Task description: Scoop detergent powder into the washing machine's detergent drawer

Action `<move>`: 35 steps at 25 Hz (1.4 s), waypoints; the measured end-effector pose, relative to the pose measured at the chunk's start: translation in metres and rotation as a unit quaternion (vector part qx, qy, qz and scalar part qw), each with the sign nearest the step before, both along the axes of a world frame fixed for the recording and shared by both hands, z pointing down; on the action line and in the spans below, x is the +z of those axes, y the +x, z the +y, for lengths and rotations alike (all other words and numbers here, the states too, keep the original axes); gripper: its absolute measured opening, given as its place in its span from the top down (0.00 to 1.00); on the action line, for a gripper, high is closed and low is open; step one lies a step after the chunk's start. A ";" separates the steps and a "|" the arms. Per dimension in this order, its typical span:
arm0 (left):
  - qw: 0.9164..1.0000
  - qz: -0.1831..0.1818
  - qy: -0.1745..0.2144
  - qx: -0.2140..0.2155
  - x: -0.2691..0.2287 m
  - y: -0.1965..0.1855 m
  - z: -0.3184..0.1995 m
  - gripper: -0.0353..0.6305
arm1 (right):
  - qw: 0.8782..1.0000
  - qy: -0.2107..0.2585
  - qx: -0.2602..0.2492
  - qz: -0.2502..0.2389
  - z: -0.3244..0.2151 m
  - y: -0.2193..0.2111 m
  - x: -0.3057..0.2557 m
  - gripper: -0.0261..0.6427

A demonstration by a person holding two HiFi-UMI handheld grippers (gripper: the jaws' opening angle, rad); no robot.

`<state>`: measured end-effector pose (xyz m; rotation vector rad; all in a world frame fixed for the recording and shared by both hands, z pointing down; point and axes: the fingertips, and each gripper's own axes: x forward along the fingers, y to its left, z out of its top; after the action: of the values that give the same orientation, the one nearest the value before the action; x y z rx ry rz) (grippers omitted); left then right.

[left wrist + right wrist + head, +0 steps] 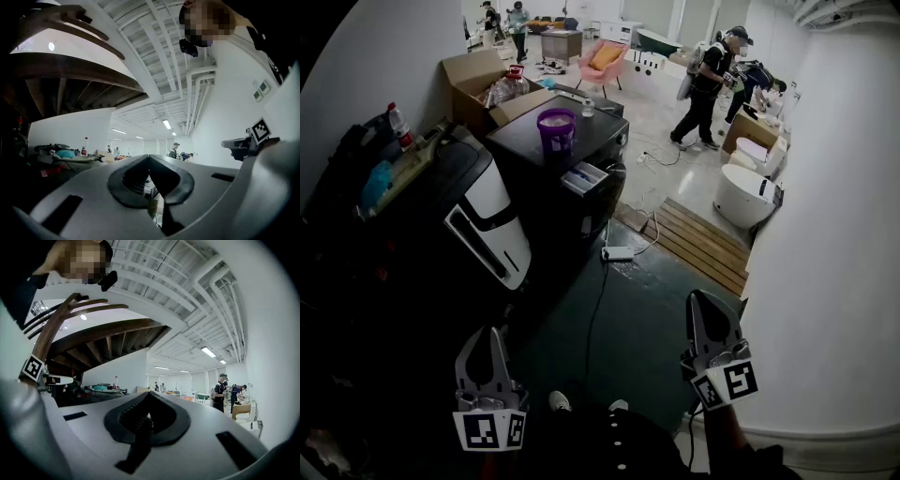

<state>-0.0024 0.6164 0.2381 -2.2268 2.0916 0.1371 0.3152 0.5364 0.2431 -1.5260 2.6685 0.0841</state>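
pink armchair (602,59), open cardboard box (472,75), wooden pallet (701,246) beside power strip (618,253)

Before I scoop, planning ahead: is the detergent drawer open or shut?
Open: the detergent drawer juts out of the washing machine, compartments showing.

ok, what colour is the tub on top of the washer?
Purple: the tub shows best in the head view.
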 end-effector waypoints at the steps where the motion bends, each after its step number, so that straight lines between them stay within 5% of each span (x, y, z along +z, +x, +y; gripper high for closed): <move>1: 1.000 -0.001 0.000 0.000 -0.001 0.001 0.000 0.93 | 1.000 0.000 0.000 0.000 0.000 0.001 -0.001 0.92; 17: 1.000 0.000 -0.002 0.006 0.002 0.003 -0.004 0.93 | 1.000 -0.010 -0.012 -0.019 0.001 -0.004 0.005 0.92; 18: 1.000 0.000 -0.003 0.006 0.002 0.003 -0.004 0.93 | 1.000 -0.011 -0.016 -0.017 0.001 -0.006 0.006 0.85; 19: 1.000 0.000 -0.003 0.007 0.002 0.002 -0.004 0.93 | 1.000 -0.013 -0.021 -0.014 0.000 -0.009 0.006 0.63; 20: 1.000 0.001 -0.003 0.007 0.002 0.001 -0.004 0.93 | 0.999 -0.014 -0.026 -0.013 0.000 -0.012 0.005 0.60; 35: 0.999 0.004 -0.004 0.032 0.003 -0.058 -0.008 0.93 | 1.000 -0.017 0.001 -0.008 0.005 -0.069 0.006 0.65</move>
<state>-0.0600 0.6088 0.2411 -2.3017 2.0298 0.1421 0.2460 0.5419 0.2487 -1.5317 2.6690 0.0273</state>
